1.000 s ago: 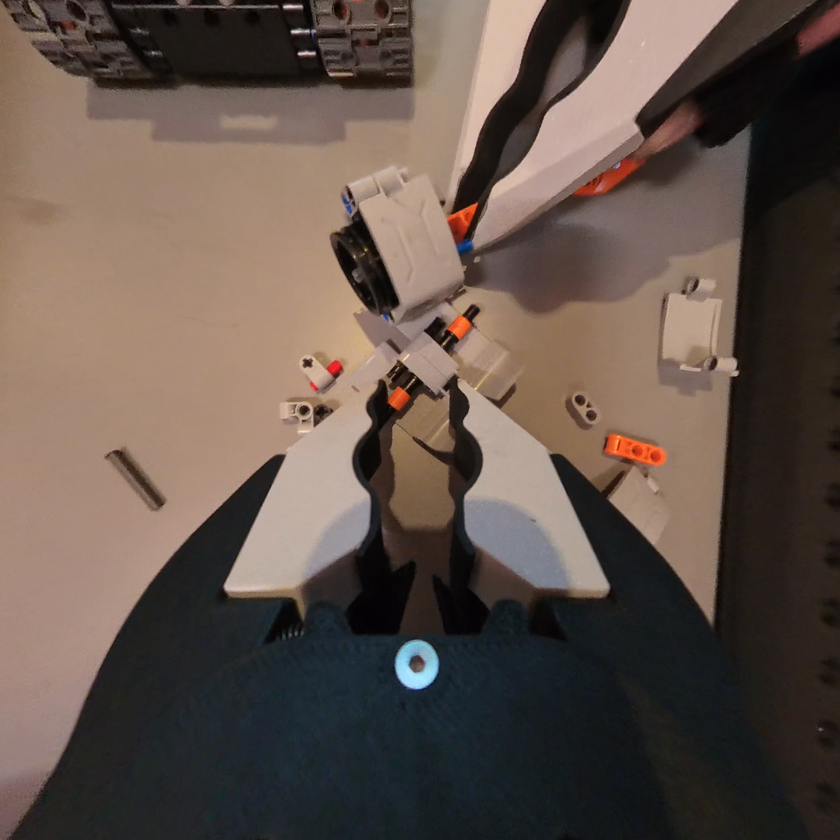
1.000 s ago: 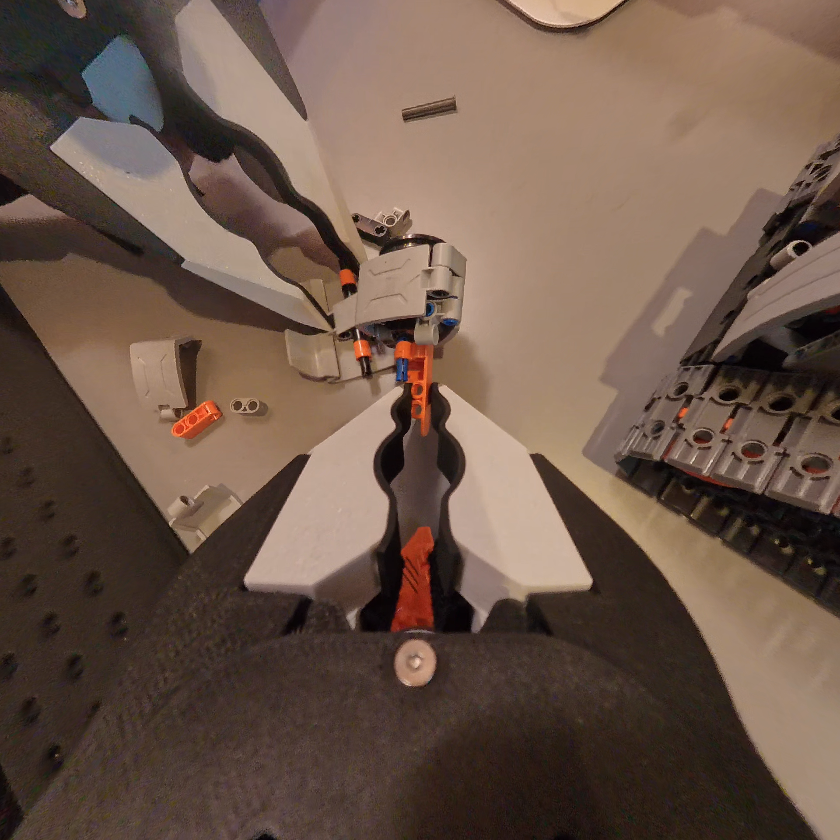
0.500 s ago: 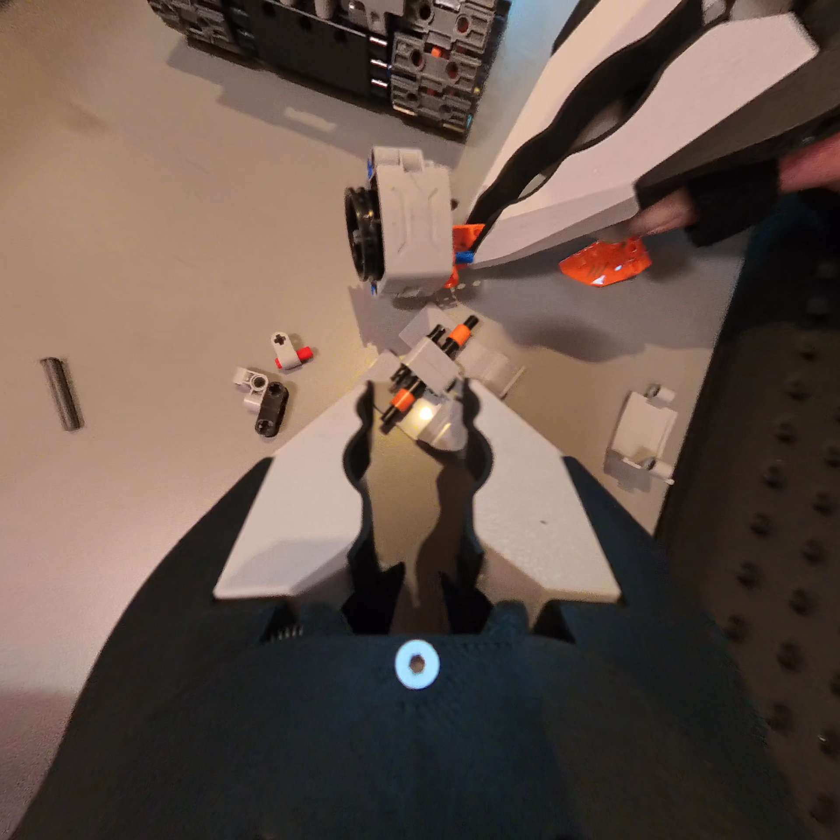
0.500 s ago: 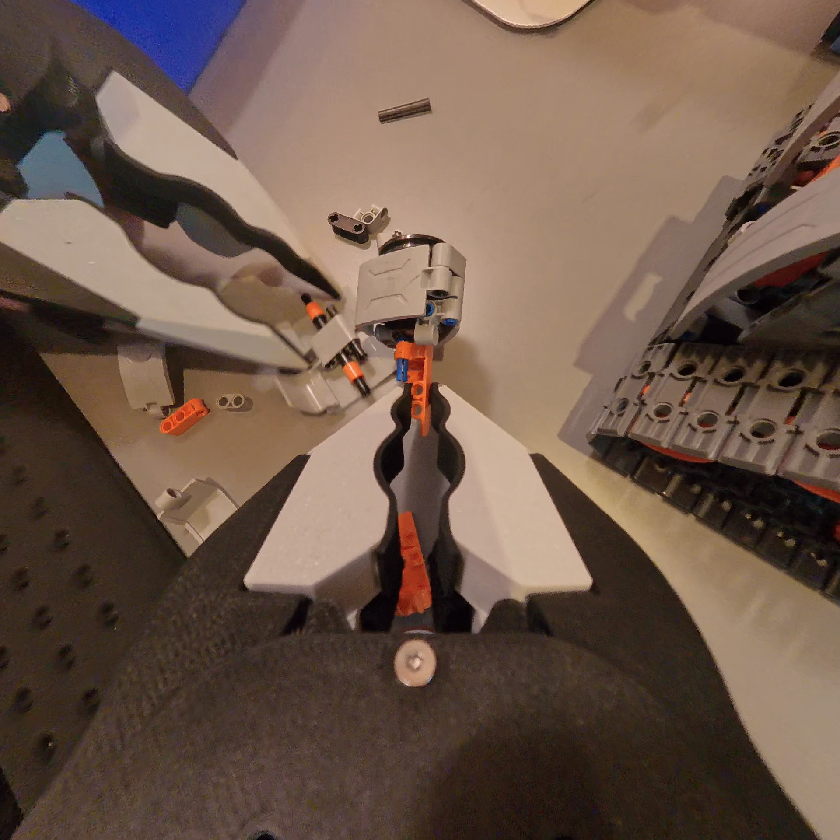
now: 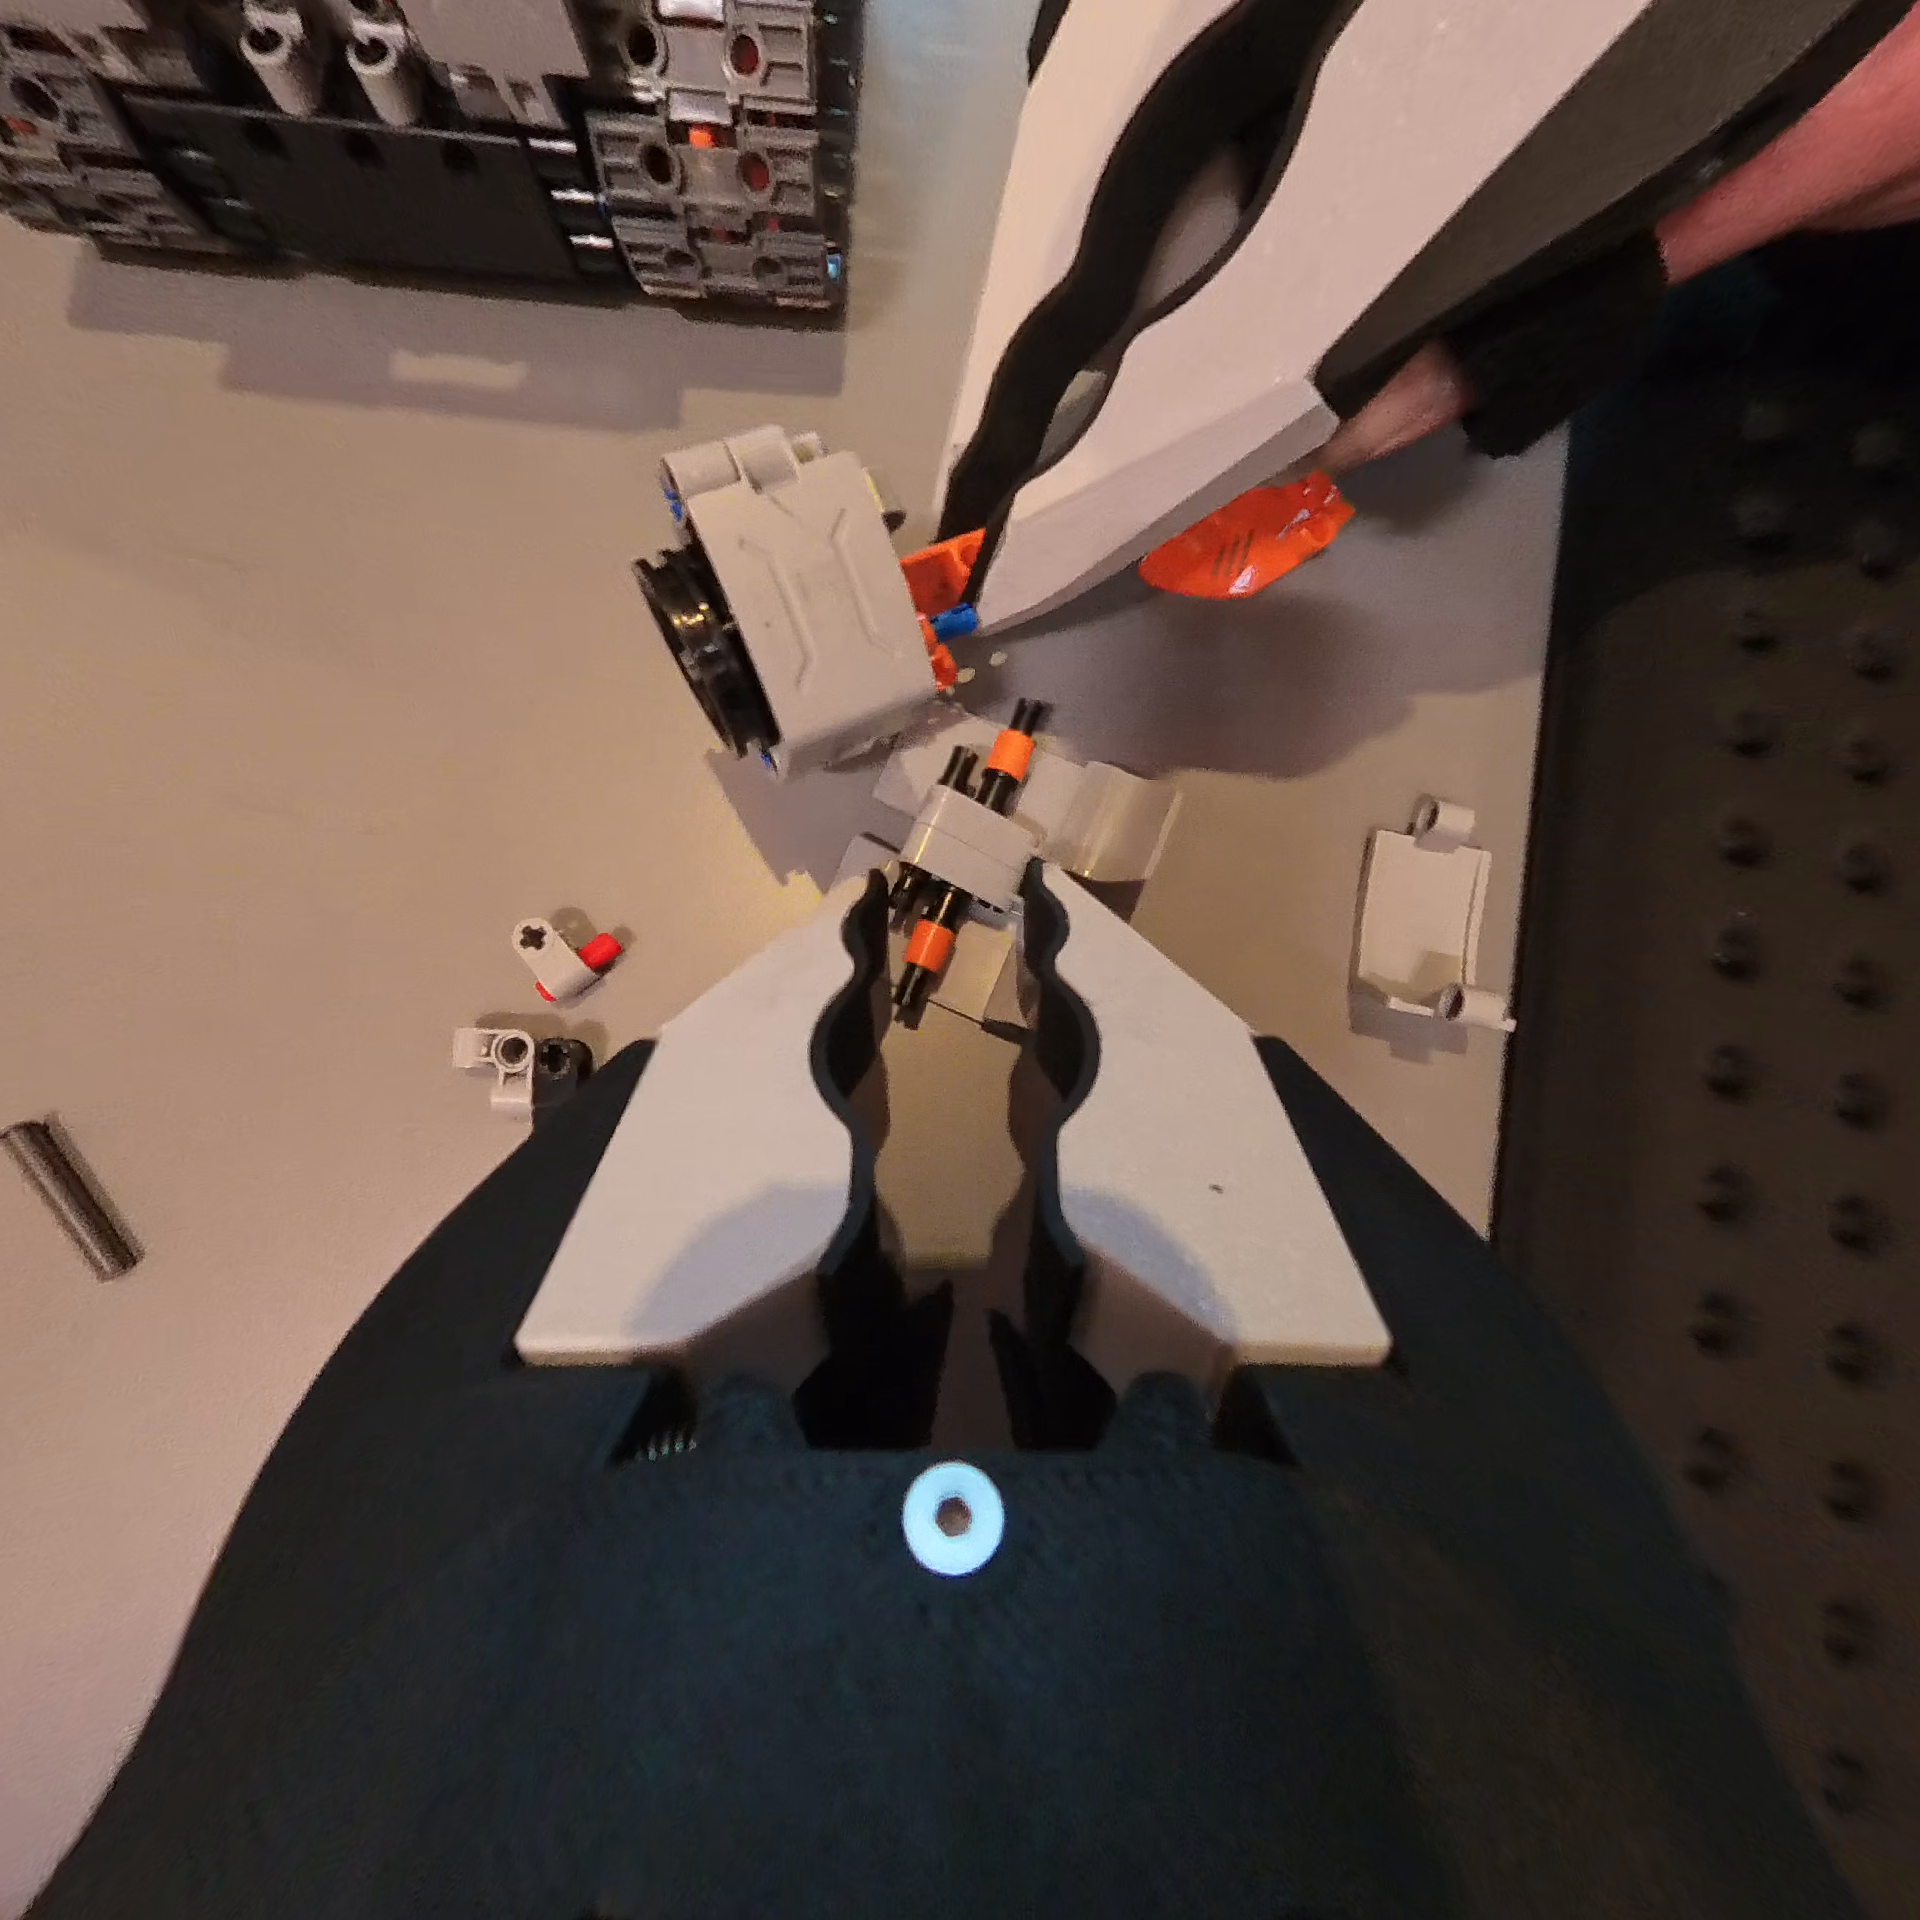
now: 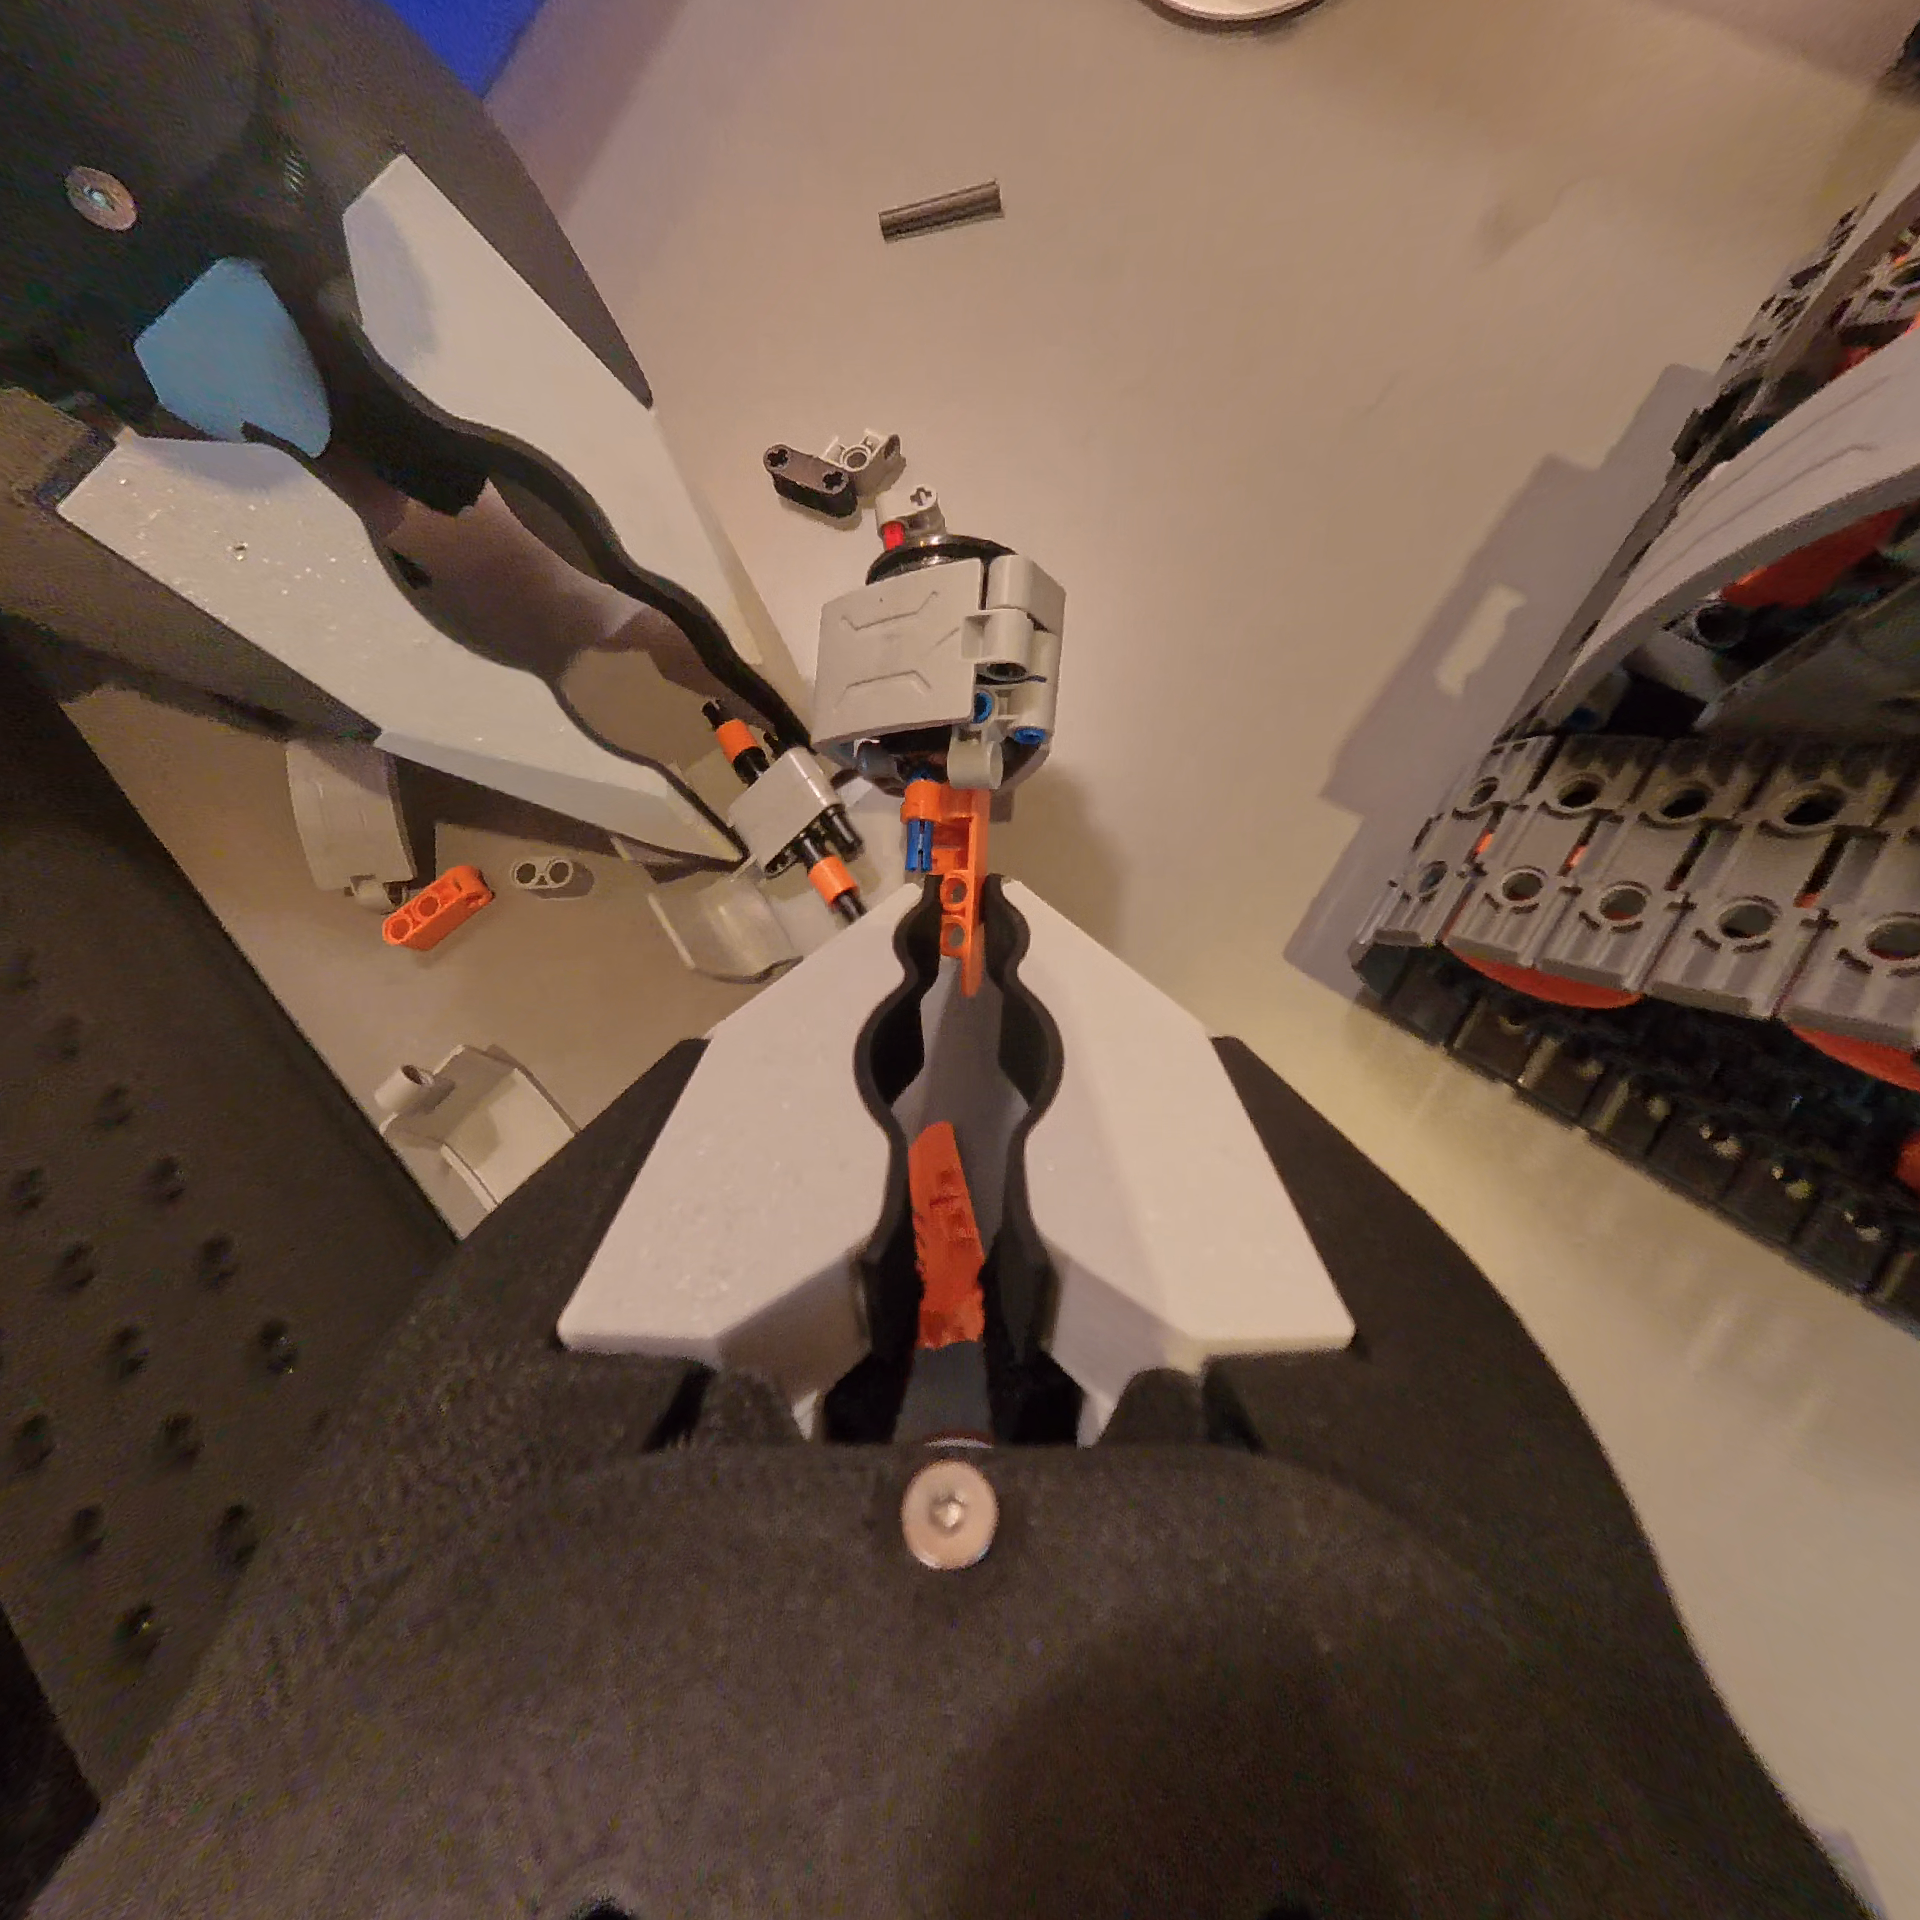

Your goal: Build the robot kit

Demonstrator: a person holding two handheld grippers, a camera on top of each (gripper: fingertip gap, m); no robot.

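Now, left tongs [image 5: 951,894] pinched on a small grey connector block [image 5: 971,836] with black axles and orange bushes through it, tips narrowly parted by just that block's width. Right tongs [image 6: 961,904] nearly closed, clamped on an orange perforated beam [image 6: 964,914] that carries a grey panelled module with a black round hub [image 6: 914,665]; blue pins visible where beam meets module. Seen from the left wrist view, same module [image 5: 800,603] just beyond the connector block, close but seemingly not touching it, lifted off the beige table [image 5: 312,675]. Curved light-grey panel [image 5: 1101,826] lying on the table directly under and behind the connector block. Orange faceted shell piece [image 5: 1247,535] beyond the block, beneath the right tongs, near a fingertip and dark sleeve. Another grey panel with pin ends [image 5: 1423,920] to the right of the block, close to a black perforated mat [image 5: 1745,935]. Left of the block: small grey-and-red connector [image 5: 566,951], grey and black connector pair [image 5: 520,1060], and farther off a dark metal rod [image 5: 73,1195]. Large tracked model in grey and black [image 5: 468,135] at the far side of the table, well apart from the block. From the right wrist view, orange short beam [image 6: 436,906] and grey two-hole link [image 6: 551,875] lying left of the block.
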